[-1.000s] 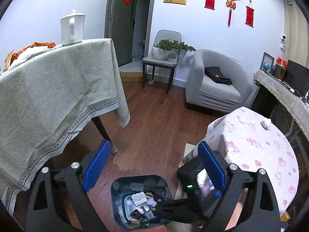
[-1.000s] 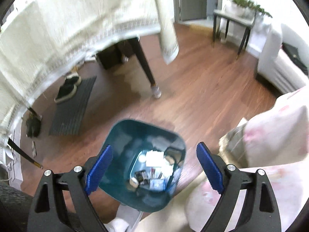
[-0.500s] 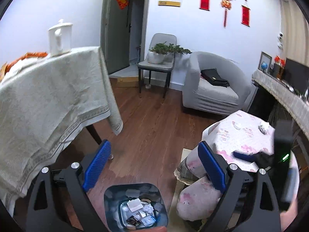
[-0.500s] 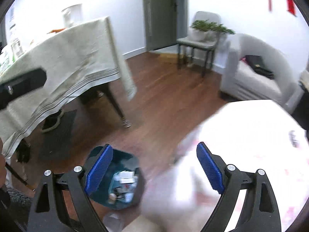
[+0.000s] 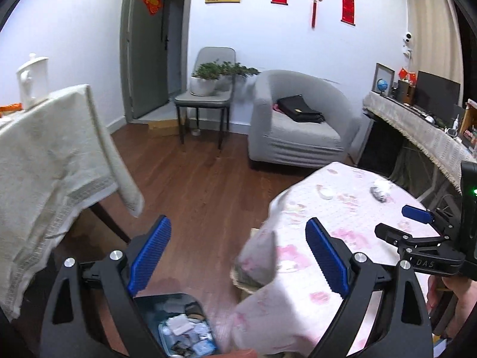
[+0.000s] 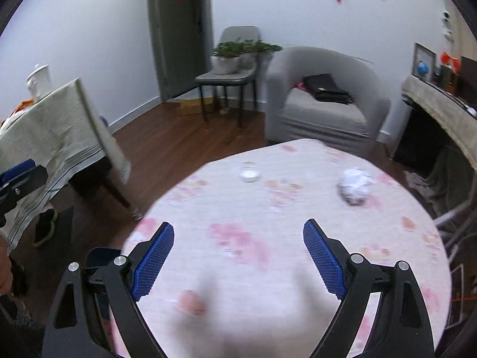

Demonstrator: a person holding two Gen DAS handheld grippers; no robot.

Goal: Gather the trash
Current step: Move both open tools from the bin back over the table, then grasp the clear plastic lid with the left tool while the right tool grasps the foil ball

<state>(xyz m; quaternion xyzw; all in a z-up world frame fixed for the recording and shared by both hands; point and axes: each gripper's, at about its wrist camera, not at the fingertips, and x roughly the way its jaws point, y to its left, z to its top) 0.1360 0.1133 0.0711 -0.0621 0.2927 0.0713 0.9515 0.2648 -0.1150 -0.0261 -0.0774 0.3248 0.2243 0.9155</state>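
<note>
Right gripper (image 6: 238, 256) swings up from the bin (image 5: 179, 325) to the table (image 6: 298, 268), both grippers wide and empty, paper wad (image 6: 354, 186) next

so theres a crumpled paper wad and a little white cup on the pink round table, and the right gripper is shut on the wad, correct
Not quite. The right gripper is open and empty, its jaws spread wide above the pink round table. The crumpled paper wad lies untouched farther along the table, beside the little white cup. The right wrist view shows it.
</note>
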